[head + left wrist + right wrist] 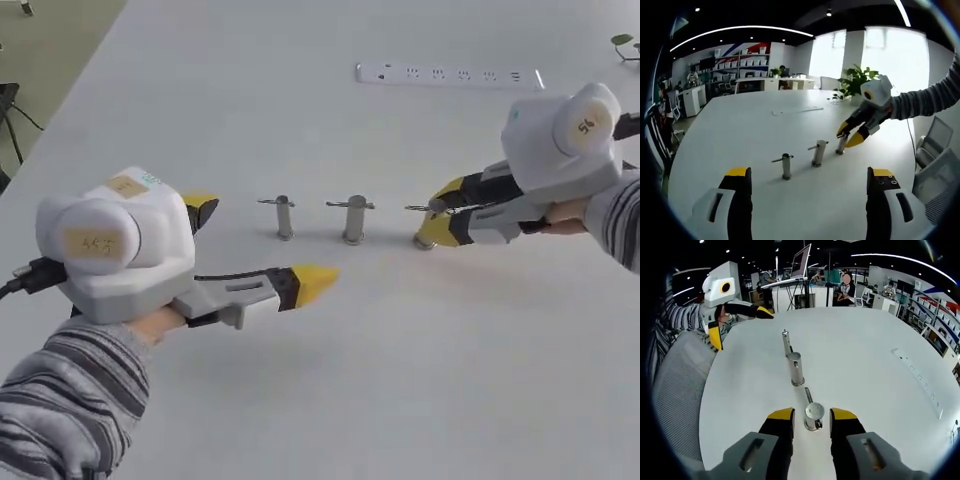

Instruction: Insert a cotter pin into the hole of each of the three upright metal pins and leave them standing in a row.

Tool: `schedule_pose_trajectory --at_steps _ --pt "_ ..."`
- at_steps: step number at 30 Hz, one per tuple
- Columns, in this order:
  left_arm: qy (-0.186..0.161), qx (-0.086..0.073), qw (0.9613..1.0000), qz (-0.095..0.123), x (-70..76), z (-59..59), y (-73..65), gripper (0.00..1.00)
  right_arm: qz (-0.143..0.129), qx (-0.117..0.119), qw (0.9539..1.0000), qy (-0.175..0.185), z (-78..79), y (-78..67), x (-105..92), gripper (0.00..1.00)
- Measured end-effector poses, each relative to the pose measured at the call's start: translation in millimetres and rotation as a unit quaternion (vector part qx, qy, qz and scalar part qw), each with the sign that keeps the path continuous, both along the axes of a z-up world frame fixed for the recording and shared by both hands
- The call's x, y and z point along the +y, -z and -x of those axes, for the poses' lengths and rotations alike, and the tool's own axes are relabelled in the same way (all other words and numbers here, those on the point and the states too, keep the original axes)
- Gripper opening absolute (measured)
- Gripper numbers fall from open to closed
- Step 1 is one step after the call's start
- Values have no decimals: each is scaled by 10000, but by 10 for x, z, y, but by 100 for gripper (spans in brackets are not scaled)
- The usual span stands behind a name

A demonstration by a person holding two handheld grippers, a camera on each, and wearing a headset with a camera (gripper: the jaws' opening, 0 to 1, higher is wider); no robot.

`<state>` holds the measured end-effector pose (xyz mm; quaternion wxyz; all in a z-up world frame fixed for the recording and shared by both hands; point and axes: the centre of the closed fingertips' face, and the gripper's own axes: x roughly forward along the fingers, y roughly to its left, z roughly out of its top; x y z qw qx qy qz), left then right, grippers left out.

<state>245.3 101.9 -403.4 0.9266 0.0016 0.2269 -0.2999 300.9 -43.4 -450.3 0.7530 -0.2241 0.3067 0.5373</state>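
Observation:
Three upright metal pins stand in a row on the white table [330,380], each with a thin cotter pin through its top. The left pin [285,217] and middle pin [354,219] stand free. My right gripper [436,214] straddles the third pin [425,241]. In the right gripper view that pin [814,417] sits between the yellow fingertips [782,414] with a narrow gap on each side, its cotter pin [808,395] pointing away. My left gripper [262,243] is open wide and empty, a short way in front of the row [786,166].
A white power strip [450,74] lies at the far side of the table. The table's left edge [60,100] borders a green floor. Chairs [935,145] and a potted plant [857,80] stand beyond the table.

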Motion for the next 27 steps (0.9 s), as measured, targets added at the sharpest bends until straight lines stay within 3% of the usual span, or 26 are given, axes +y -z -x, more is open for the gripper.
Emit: schedule_pose_trajectory --at_steps 5,12,14,22,27 --pt "-98 25 9998 143 37 -21 -45 94 -133 -60 9997 218 16 -96 -21 32" --pt "-90 68 9999 102 62 0 -86 93 -318 -52 9978 579 90 -269 -94 38" --pt "-118 71 9999 101 77 4 -97 93 -463 29 9955 829 108 -326 -114 41" --pt "-226 109 9995 206 121 39 -183 92 -708 -32 9876 1397 246 -525 -155 54" --pt "-218 130 9994 236 123 74 -226 89 -805 -20 9826 1673 327 -624 -163 55"
